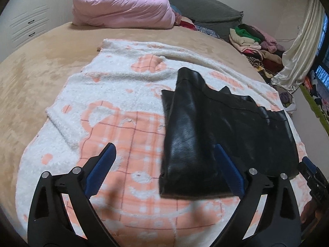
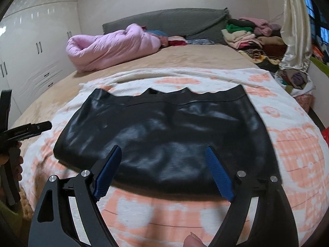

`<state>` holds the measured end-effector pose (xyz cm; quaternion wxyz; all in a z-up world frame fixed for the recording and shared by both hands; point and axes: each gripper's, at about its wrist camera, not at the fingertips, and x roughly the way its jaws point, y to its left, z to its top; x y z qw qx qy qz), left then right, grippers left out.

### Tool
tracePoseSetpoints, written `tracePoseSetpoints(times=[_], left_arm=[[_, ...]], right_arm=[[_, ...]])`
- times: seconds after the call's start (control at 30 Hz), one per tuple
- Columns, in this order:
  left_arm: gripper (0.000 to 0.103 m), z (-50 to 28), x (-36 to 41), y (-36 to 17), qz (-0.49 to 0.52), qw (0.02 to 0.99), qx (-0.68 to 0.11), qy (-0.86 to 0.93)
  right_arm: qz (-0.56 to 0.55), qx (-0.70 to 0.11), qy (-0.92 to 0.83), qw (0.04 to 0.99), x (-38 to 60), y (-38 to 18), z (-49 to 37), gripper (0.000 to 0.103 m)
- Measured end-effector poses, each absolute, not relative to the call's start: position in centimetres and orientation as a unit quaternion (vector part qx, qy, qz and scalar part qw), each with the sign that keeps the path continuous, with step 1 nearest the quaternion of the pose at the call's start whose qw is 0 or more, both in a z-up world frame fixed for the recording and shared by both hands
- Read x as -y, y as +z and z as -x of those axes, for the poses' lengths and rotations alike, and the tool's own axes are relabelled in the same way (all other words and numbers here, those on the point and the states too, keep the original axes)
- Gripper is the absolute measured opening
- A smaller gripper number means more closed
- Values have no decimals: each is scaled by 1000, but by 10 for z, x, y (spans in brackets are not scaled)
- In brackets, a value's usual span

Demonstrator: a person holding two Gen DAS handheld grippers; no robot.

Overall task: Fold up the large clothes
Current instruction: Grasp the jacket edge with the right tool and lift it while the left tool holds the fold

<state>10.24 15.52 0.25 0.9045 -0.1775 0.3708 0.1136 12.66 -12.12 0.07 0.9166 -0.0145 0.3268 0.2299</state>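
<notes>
White wardrobe point(image 2: 35, 47) left, grey headboard point(image 2: 170, 19) against pale wall, cream curtain point(image 2: 296, 20) beside window point(image 2: 309, 6) right.

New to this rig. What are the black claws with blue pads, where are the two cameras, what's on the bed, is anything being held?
There is no robot here. A person holds a two-finger gripper in each hand, and each gripper carries a fisheye camera that looks forward along its fingers. One picture comes from the left gripper, the other from the right gripper. The black claws are the fingers; the blue strips are their pads.

Both look down on a bed. A white and orange blanket is spread over it, and a black leather-like garment, partly folded, lies on the blanket. At the far end are a rolled pink quilt and a pile of clothes.

Nothing is held: both grippers are open, and their pads do not press on the garment.
</notes>
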Motion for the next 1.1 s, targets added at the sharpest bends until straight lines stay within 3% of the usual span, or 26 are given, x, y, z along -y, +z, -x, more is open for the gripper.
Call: tracePoseSetpoints(times=[0.27,0.3,0.33,0.37,0.47,0.53,0.63,0.87,0.97,1.1], left_arm=[[91,-97,-172,-4,186,901,-372,125],[91,-97,-174,-5,190,900,-373,124],[91,-98,-176,-7,197,898,-374,122],[93,-100,-177,-9,201,897,-375,119],[93,-114,-181,-15,224,890,-383,100],[93,-127,-179,-19,225,887,-392,88],[93,-149,-178,-26,228,882,-407,70],[93,-197,-176,-56,231,859,-456,40],[87,-202,-174,-67,225,852,-471,37],[82,-198,-173,-67,221,858,-463,26]], right_arm=[[35,-337,246,908,84,-6,-125,81],[41,-345,239,907,79,-8,-127,59],[45,-353,230,906,76,-11,-131,22],[46,-361,225,904,74,-13,-133,12],[36,-378,209,901,72,-21,-145,14],[32,-392,199,898,71,-28,-153,29],[27,-438,197,877,70,-55,-165,30],[31,-439,204,875,69,-73,-166,30],[18,-455,212,865,71,-62,-172,30],[-9,-419,230,878,67,-29,-190,26]])
